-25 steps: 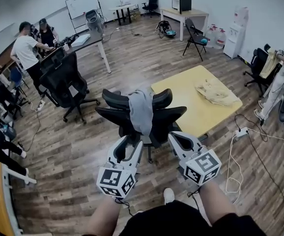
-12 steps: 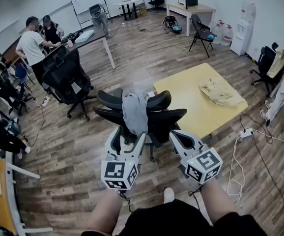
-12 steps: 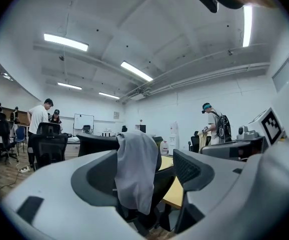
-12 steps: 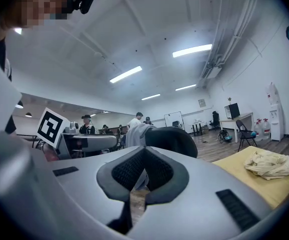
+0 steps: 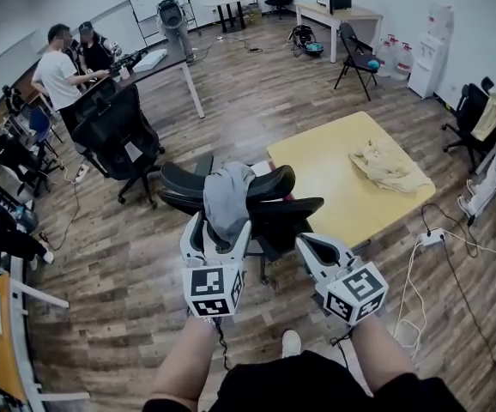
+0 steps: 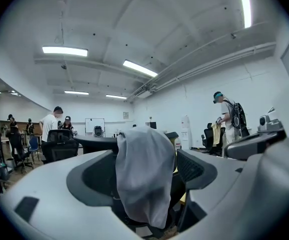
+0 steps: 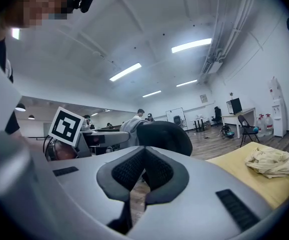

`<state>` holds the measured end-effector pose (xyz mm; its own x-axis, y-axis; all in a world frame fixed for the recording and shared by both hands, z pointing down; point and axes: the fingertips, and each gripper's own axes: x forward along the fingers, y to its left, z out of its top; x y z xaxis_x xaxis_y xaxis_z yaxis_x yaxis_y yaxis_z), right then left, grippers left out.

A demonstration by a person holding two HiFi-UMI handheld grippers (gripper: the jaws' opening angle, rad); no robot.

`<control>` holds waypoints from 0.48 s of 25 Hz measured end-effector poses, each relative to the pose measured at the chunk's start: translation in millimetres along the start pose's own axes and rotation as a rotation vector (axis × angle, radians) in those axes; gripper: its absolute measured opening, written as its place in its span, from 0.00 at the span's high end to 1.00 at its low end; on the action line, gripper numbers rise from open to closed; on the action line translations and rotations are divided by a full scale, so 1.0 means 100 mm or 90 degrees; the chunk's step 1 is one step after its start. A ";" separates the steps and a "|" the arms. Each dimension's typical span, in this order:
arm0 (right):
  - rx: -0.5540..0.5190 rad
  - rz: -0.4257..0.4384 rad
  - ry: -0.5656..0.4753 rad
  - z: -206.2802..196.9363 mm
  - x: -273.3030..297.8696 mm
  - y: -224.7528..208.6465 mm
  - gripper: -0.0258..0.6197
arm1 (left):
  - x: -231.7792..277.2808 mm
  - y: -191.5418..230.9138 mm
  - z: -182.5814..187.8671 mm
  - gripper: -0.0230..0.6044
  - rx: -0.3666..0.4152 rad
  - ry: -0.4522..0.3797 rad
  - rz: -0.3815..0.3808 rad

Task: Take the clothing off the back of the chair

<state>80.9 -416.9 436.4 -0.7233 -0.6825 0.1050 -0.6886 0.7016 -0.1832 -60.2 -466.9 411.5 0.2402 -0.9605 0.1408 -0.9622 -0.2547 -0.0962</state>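
A grey garment [image 5: 225, 197] hangs over the headrest and back of a black office chair [image 5: 278, 217] in front of me. My left gripper [image 5: 218, 232] reaches level toward it. Its jaws are opening wide and the lower end of the garment [image 6: 145, 154] hangs between them. In the left gripper view [image 6: 144, 180] the pads stand apart from the cloth on both sides. My right gripper [image 5: 306, 244] is to the right of the garment, near the chair's back, with its jaws shut [image 7: 143, 173] and nothing in them.
A yellow table [image 5: 334, 187] with a crumpled cream cloth [image 5: 388, 166] stands right behind the chair. A second black office chair [image 5: 115, 136] is at the left. People stand at a desk [image 5: 158, 58] far left. Cables and a power strip [image 5: 428, 237] lie on the floor at right.
My left gripper has moved forward up to the garment and its jaws have spread from narrow to wide around the cloth's lower end. The right gripper has shifted slightly and stays shut.
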 end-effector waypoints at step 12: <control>0.009 0.000 0.009 -0.04 0.01 -0.14 0.94 | 0.27 0.04 -0.13 0.32 -0.011 0.038 0.016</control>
<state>89.4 -426.8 443.0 -0.7240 -0.6796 0.1183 -0.6879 0.6985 -0.1972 -59.7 -492.2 428.1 0.2087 -0.9580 0.1966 -0.9700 -0.2283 -0.0831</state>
